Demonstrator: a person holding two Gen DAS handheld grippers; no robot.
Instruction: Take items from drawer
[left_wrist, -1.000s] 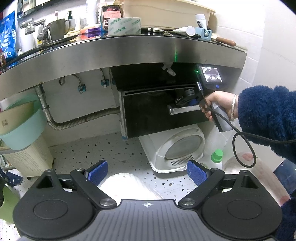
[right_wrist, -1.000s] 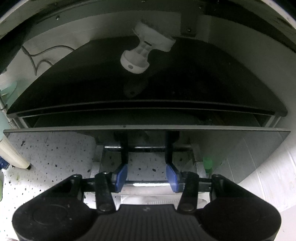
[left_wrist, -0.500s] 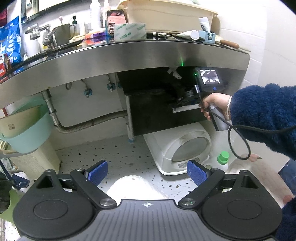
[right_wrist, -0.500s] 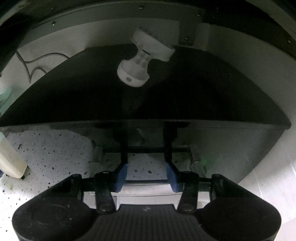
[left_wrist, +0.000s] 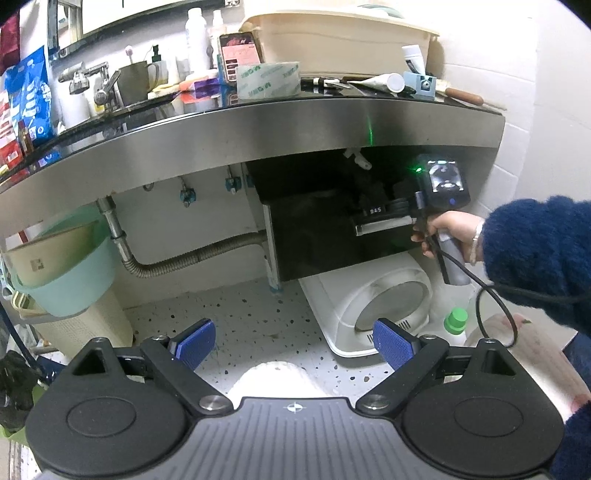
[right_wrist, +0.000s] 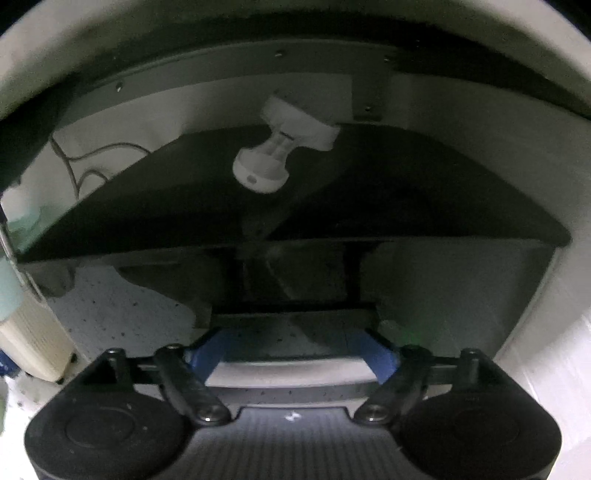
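Observation:
A black drawer (left_wrist: 317, 236) hangs under the steel counter (left_wrist: 258, 136) and looks pushed in flush with its cabinet. Its metal handle (left_wrist: 384, 225) sits at the front. My right gripper (left_wrist: 395, 210) is at that handle; in the right wrist view it (right_wrist: 291, 354) is open, blue pads apart, close to the dark drawer front (right_wrist: 295, 280). The drawer's inside is hidden. A white knob-like part (right_wrist: 266, 170) hangs above the drawer. My left gripper (left_wrist: 293, 343) is open and empty, low over the speckled floor (left_wrist: 240, 314).
A white domed appliance (left_wrist: 373, 306) stands on the floor below the drawer, a green-capped bottle (left_wrist: 456, 321) beside it. A teal bin (left_wrist: 70, 273) and corrugated drain pipe (left_wrist: 184, 258) are at left. The countertop holds a tape roll (left_wrist: 267, 79), a phone and bottles.
The drawer, slightly open one second ago, has slid shut. My right gripper's fingers, then narrow around the handle, have spread apart. The left gripper has backed away.

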